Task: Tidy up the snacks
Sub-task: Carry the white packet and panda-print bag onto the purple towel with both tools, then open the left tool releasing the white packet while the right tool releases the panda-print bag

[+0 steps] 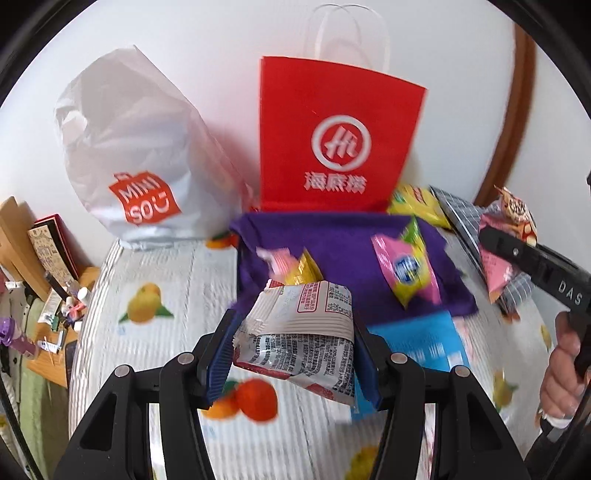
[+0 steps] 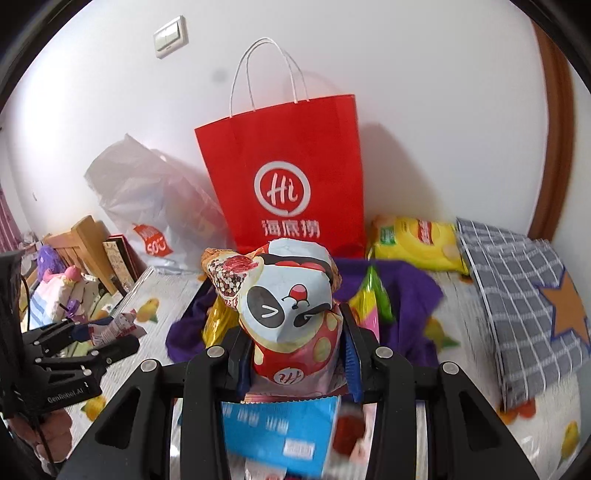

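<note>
White wall backs a fruit-print cloth [image 1: 147, 295], and on it a red bag [image 1: 340, 133] stands upright against the wall at 12 o'clock in both views. Just in front of the bag lies a purple cloth [image 1: 343, 251] with loose snacks on it.

From the left wrist view, the left gripper [image 1: 293, 332] clamps a silver packet [image 1: 295, 332] between its 2 blue pads, printed text facing up, held clear above the cloth. At 2 o'clock on the purple cloth lies a pink-and-yellow snack [image 1: 406, 269]; a gold-and-pink one [image 1: 295, 266] sits at 12, just beyond the packet. A white bag [image 1: 129, 158] leans at 10 o'clock. At 3 o'clock the right gripper [image 1: 495, 236] enters, carrying a pink pack [image 1: 498, 273].

Only the right wrist view shows that pack's front: the right gripper [image 2: 295, 347] pinches narrowly on the panda-face pack [image 2: 288, 295]. That view also reveals a light switch [image 2: 170, 36] at 11 o'clock, a yellow bag [image 2: 417, 243] at 2, a checked cloth [image 2: 517, 295] at 3, and a blue pack [image 2: 280, 432], blurred, at 6. The left gripper [image 2: 107, 334] shows at 9 o'clock with its packet.
</note>
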A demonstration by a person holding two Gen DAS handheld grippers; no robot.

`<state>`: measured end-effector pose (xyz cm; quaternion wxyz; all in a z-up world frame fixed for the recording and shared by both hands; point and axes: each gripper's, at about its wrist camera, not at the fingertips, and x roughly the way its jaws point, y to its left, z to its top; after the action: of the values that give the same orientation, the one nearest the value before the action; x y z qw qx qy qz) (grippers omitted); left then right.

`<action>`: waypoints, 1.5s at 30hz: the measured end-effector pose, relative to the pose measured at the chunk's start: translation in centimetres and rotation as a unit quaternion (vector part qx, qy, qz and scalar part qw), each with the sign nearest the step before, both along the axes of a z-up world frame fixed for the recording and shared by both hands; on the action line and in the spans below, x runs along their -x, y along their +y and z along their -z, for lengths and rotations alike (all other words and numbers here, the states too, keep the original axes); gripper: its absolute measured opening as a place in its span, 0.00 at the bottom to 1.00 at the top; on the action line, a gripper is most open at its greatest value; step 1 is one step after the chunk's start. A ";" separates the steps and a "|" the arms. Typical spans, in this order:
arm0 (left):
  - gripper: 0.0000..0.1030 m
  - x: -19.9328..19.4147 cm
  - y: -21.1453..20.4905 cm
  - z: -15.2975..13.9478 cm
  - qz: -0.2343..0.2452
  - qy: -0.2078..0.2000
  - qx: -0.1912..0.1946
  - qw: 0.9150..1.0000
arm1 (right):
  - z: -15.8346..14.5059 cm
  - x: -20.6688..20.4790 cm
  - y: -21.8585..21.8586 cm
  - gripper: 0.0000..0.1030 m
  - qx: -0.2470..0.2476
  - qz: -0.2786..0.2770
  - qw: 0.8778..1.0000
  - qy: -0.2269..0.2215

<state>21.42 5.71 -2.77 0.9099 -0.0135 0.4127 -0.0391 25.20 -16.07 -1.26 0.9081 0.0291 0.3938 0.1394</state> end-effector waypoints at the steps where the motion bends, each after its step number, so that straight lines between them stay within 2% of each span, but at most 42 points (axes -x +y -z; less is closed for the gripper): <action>1: 0.53 -0.8 0.2 -0.2 -0.003 0.000 0.003 1.000 | 0.0 -0.6 0.2 0.38 0.001 -0.001 1.000 -0.002; 6: 0.53 -4.5 0.3 -1.0 -0.015 -0.006 0.001 1.000 | 0.5 -5.0 0.7 0.38 0.010 -0.001 1.000 0.011; 10: 0.53 -7.5 0.2 -1.0 -0.013 0.004 0.026 1.000 | 1.5 -7.5 0.8 0.38 0.030 0.005 1.000 0.008; 12: 0.53 -8.9 0.0 -0.6 -0.015 0.009 0.033 0.999 | 2.3 -8.5 0.5 0.38 0.027 0.007 0.999 0.017; 15: 0.53 -10.2 0.4 0.8 -0.021 0.020 0.047 0.998 | 4.0 -9.5 0.1 0.38 0.055 0.008 0.998 0.039; 16: 0.53 -10.7 0.8 1.6 -0.027 0.028 0.059 0.998 | 4.6 -9.6 0.0 0.38 0.064 0.004 0.997 0.044; 18: 0.53 -11.4 1.0 2.8 -0.030 0.053 0.053 0.997 | 5.5 -10.0 -0.4 0.38 0.077 -0.004 0.995 0.060; 22: 0.53 -11.7 2.0 3.9 -0.047 0.072 0.062 0.994 | 6.4 -10.6 -1.3 0.38 0.068 -0.012 0.994 0.090; 32: 0.53 -11.5 0.9 3.8 -0.035 0.062 0.038 0.997 | 9.3 -11.1 -2.0 0.38 0.094 -0.032 0.982 0.161; 36: 0.53 -11.8 0.7 4.4 -0.032 0.069 0.039 0.996 | 9.6 -10.9 -1.5 0.39 0.093 -0.043 0.981 0.164; 38: 0.53 -11.8 0.6 4.7 -0.031 0.074 0.042 0.996 | 9.6 -10.7 -1.2 0.44 0.095 -0.049 0.981 0.159; 41: 0.53 -11.9 0.5 5.1 -0.022 0.082 0.060 0.995 | 9.6 -10.7 -0.8 0.49 0.097 -0.054 0.981 0.157; 45: 0.53 -11.9 -0.2 5.6 -0.006 0.090 0.076 0.993 | 9.4 -10.4 -0.4 0.49 0.103 -0.060 0.981 0.153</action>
<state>33.32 5.54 -8.39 0.8654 -0.0891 0.4890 -0.0633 35.60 -16.50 -10.63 0.8253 -0.0673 0.5413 0.1463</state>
